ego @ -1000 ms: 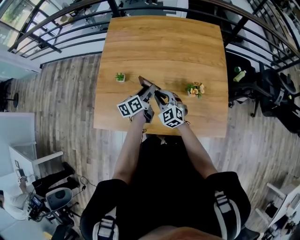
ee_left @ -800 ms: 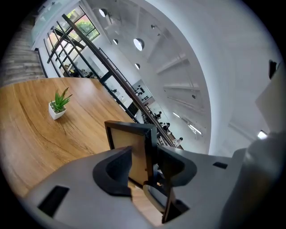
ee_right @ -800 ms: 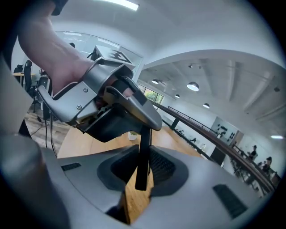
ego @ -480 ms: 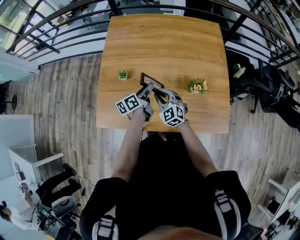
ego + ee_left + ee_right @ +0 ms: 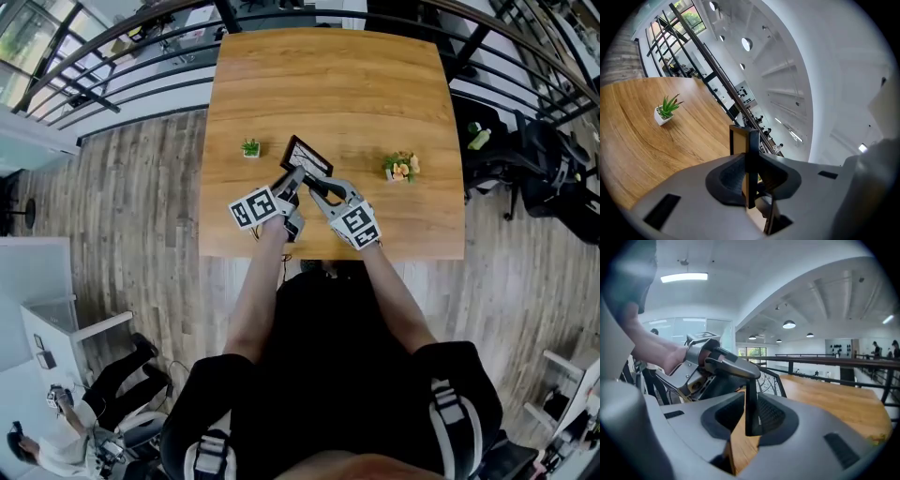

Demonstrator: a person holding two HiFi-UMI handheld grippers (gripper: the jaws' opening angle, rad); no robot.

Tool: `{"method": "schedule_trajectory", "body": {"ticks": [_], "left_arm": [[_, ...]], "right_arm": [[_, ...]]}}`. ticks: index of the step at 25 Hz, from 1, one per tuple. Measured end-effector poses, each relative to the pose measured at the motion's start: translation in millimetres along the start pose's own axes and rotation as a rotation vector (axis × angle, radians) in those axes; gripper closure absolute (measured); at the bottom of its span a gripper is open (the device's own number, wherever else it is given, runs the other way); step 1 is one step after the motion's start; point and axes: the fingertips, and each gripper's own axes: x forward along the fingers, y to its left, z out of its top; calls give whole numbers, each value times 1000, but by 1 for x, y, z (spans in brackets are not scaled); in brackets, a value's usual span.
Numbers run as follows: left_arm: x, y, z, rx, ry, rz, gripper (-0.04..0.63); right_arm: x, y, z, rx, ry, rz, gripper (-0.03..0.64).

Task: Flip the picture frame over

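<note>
Since a second ago the picture frame [image 5: 307, 156] has come up off its flat lie and tipped away from me, so that its pale face and dark border now show from the head view. It stands on edge over the near middle of the table [image 5: 375, 84], between the small green plant [image 5: 250, 147] and the little pot of flowers [image 5: 400, 167]. My left gripper [image 5: 296, 175] has just been closing and, seen along its own jaws, now pinches the frame's edge between both pads. My right gripper [image 5: 313, 184] clamps the thin dark edge just beside it, and the two meet at the frame's near corner. I judge that I am midway through the turn: the frame is lifted and roughly upright, not yet over. The next move calls for rolling both wrists together so the frame goes past upright, then lowering it flat on its other side before I let go.
</note>
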Motion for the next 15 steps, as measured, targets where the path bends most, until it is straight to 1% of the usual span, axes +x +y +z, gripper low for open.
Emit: {"method": "schedule_trajectory", "body": {"ticks": [2, 4, 9, 12, 15], "left_arm": [[-2, 2, 1, 2, 8, -7, 502], [-2, 3, 0, 15, 28, -23, 502], [-1, -1, -17, 62, 126, -80, 500], [-5, -8, -27, 92, 181, -132, 502], [-10, -8, -35, 105, 219, -156, 502]], "right_arm": [[-2, -2, -2, 50, -16, 2, 520], [-5, -7, -1, 94, -39, -20, 520], [-17, -26, -13, 153, -23, -99, 520], [-23, -27, -19, 192, -33, -83, 515], [-32, -29, -24, 230, -52, -90, 515]]}}
